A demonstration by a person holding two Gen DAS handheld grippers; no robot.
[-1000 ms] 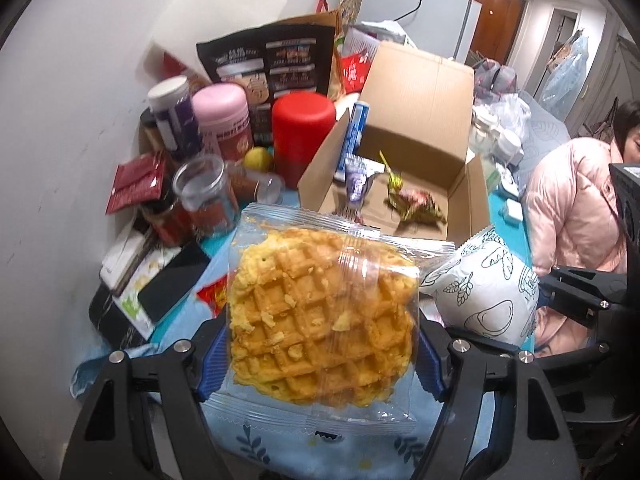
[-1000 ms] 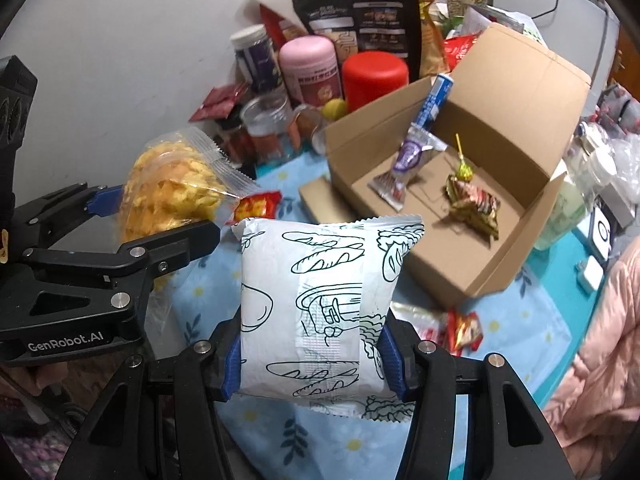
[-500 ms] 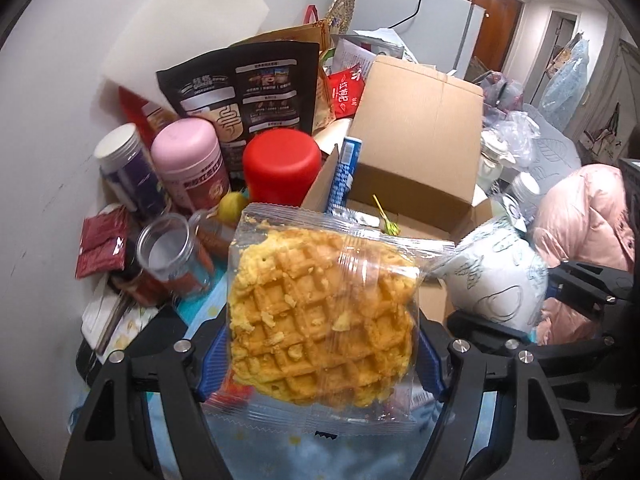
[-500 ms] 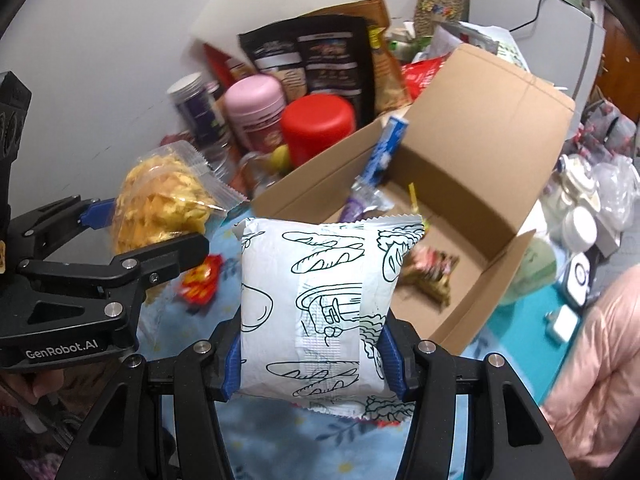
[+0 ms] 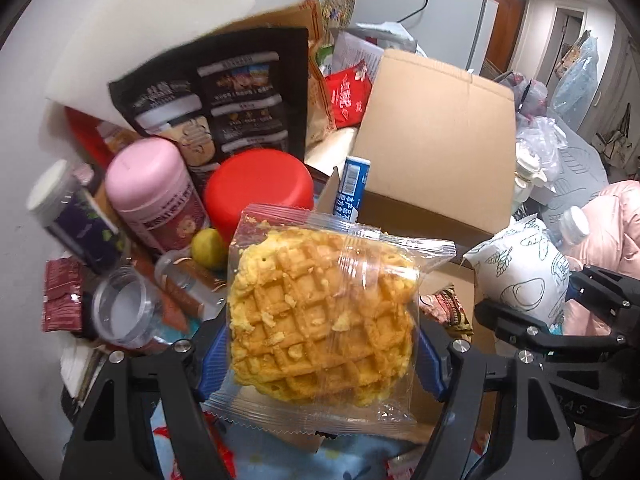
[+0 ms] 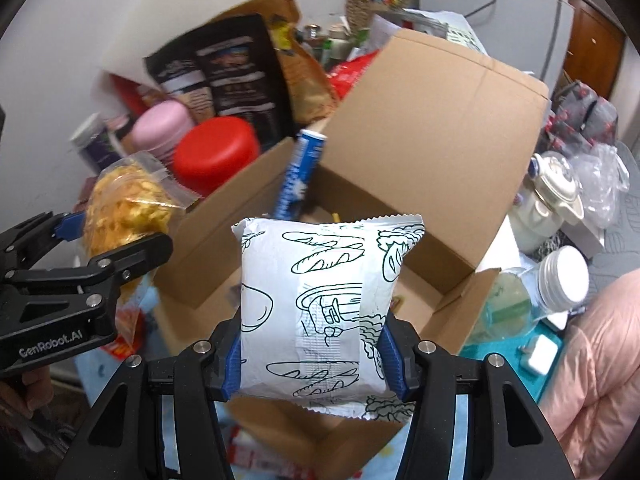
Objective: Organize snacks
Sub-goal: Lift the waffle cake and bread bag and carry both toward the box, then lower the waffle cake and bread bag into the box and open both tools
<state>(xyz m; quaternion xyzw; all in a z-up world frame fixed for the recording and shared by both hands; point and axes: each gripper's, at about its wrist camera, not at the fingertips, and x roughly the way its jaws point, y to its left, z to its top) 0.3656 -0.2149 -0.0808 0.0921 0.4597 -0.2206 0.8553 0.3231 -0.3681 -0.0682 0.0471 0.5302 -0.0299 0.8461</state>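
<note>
My left gripper (image 5: 320, 356) is shut on a clear-wrapped yellow waffle (image 5: 320, 316), held above the near left edge of the open cardboard box (image 5: 436, 152). My right gripper (image 6: 312, 356) is shut on a white bread packet (image 6: 316, 312) with green drawings, held above the box's near side (image 6: 400, 168). The waffle (image 6: 124, 208) and the left gripper (image 6: 112, 260) show at the left of the right wrist view; the bread packet (image 5: 520, 276) shows at the right of the left wrist view. A blue tube (image 6: 298, 172) leans on the box wall. The box floor is mostly hidden.
Left of the box stand a red-lidded jar (image 5: 260, 196), a pink-lidded jar (image 5: 156, 192), a dark jar (image 5: 76, 216), an open glass jar (image 5: 124, 312) and a black snack bag (image 5: 224, 96). White bottles (image 6: 556, 192) and a pink jacket (image 6: 596, 360) are at the right.
Both grippers have moved forward toward the box with their snacks still held; the box and jars now look closer and the box floor is more hidden.
</note>
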